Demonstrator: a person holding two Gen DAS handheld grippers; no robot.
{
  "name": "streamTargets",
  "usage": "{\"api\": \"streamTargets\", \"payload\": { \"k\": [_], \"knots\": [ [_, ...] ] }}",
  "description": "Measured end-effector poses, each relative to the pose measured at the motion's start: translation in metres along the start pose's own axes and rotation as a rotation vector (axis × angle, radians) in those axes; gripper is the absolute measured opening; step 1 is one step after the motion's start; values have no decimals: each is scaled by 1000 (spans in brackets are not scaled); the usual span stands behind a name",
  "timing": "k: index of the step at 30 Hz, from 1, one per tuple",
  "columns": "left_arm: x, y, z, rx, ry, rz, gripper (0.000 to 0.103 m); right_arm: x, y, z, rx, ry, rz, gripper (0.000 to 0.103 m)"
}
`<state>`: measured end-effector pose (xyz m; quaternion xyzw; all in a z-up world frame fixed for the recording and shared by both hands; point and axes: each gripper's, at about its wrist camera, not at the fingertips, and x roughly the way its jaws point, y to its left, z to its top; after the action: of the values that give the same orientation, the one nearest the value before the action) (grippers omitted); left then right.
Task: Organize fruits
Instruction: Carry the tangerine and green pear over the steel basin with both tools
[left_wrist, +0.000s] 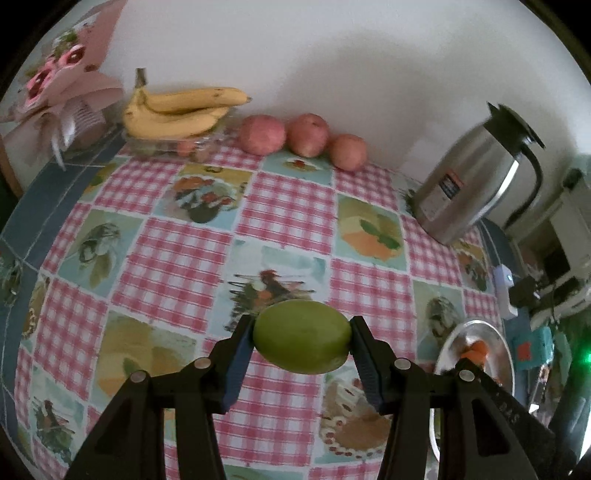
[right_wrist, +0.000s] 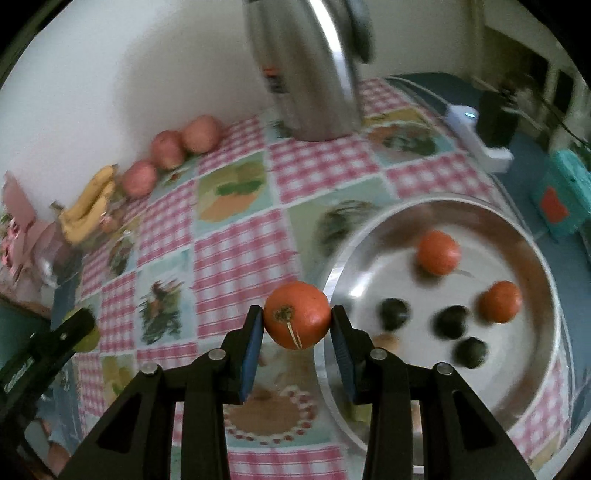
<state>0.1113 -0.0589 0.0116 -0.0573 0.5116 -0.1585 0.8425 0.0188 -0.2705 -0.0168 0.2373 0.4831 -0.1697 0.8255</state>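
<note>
The counter (left_wrist: 295, 206), under a checked cloth, has bananas (left_wrist: 177, 110) and three apples (left_wrist: 303, 136) lined along the far wall, a steel jug (left_wrist: 476, 184) to the right and a steel bowl (right_wrist: 369, 254) near right with two oranges (right_wrist: 437, 253) and some dark fruits (right_wrist: 452, 321) in it. Both tongs look mid-carry: the left tongs (left_wrist: 302, 341) clamp a green fruit (left_wrist: 302, 341) above the cloth, and the right tongs (right_wrist: 297, 320) clamp an orange fruit (right_wrist: 297, 320) just left of the bowl's rim. Next, probably, each fruit goes to its own group, set down gently before release.
</note>
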Motion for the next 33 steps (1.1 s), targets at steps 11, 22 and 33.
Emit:
{"api": "streamTargets", "payload": {
  "k": [11,22,33],
  "knots": [
    [10,-67,-24,119,73,-106,55,-6,-64,8,139,-9,-51,38],
    [30,-140,-59,275,114,-207,55,-13,-106,10,220,-46,-38,39],
    [53,-157,-73,329,128,-212,55,-2,-119,11,246,-85,-53,39]
  ]
}}
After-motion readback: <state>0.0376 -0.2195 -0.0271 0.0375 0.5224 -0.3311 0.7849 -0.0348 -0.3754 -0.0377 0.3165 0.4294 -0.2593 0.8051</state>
